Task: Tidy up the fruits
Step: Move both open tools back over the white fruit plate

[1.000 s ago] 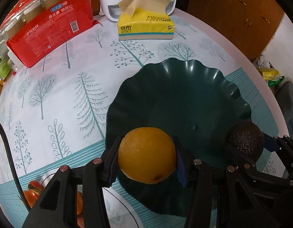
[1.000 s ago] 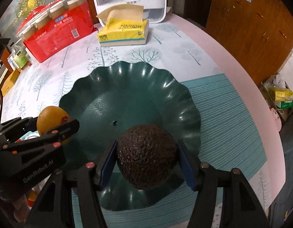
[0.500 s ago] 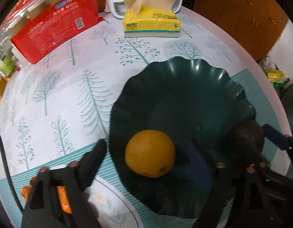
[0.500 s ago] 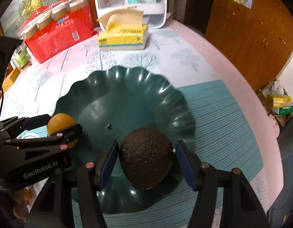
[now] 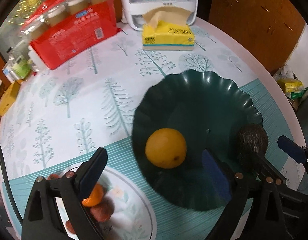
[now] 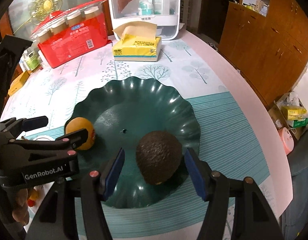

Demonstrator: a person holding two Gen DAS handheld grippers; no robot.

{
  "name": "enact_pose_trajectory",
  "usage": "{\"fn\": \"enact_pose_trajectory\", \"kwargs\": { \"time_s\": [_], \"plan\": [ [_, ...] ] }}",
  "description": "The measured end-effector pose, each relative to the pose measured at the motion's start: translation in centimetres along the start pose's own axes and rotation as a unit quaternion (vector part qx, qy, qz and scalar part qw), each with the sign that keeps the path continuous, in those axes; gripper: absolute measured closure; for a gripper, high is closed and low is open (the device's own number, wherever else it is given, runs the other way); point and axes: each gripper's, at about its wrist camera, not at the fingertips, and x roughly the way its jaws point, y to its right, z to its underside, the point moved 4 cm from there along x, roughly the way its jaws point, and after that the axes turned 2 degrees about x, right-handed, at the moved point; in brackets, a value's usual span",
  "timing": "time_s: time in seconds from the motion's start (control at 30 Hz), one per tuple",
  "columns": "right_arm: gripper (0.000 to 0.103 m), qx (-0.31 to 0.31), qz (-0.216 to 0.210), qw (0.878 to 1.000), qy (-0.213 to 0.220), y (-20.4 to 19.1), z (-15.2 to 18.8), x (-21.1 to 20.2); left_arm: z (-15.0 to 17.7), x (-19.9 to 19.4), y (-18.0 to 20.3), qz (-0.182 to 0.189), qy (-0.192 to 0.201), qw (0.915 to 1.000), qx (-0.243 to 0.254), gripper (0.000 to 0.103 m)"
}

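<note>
A dark green scalloped bowl holds an orange at its left side and a dark avocado at its right side. My left gripper is open, pulled back from the orange, its left finger over a white plate. My right gripper is open, its blue pads on either side of the avocado without touching it.
A white flowered plate with small orange and brown fruits sits left of the bowl. A yellow tissue pack, a red pack of jars and a white organizer stand at the back. The table edge curves at the right.
My left gripper let go of the orange into the bowl, opened wide and drew back. My right gripper opened and released the avocado in the bowl.
</note>
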Motion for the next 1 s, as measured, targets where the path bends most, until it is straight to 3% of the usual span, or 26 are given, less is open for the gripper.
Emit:
{"fn": "enact_pose_trajectory", "kwargs": {
  "time_s": [0.3,0.67,0.83,1.0],
  "plan": [
    [0.04,-0.033,-0.044,0.998,0.02,-2.8,0.6,-5.1,3.0,-7.3,-3.9,-0.027,0.023,0.9992,-0.018,0.003],
    [0.04,-0.104,-0.109,0.987,0.049,-12.0,0.2,-9.4,5.8,-16.8,-16.5,-0.112,0.085,0.9864,-0.085,0.003],
    [0.04,-0.116,-0.121,0.985,0.025,-16.9,0.5,-8.1,6.2,-15.7,-21.5,-0.117,0.064,0.9877,-0.082,0.003],
    [0.04,-0.111,-0.14,0.983,-0.037,-20.9,1.9,-4.6,7.6,-10.7,-24.5,-0.079,0.01,0.9945,-0.068,0.007]
  ]
}}
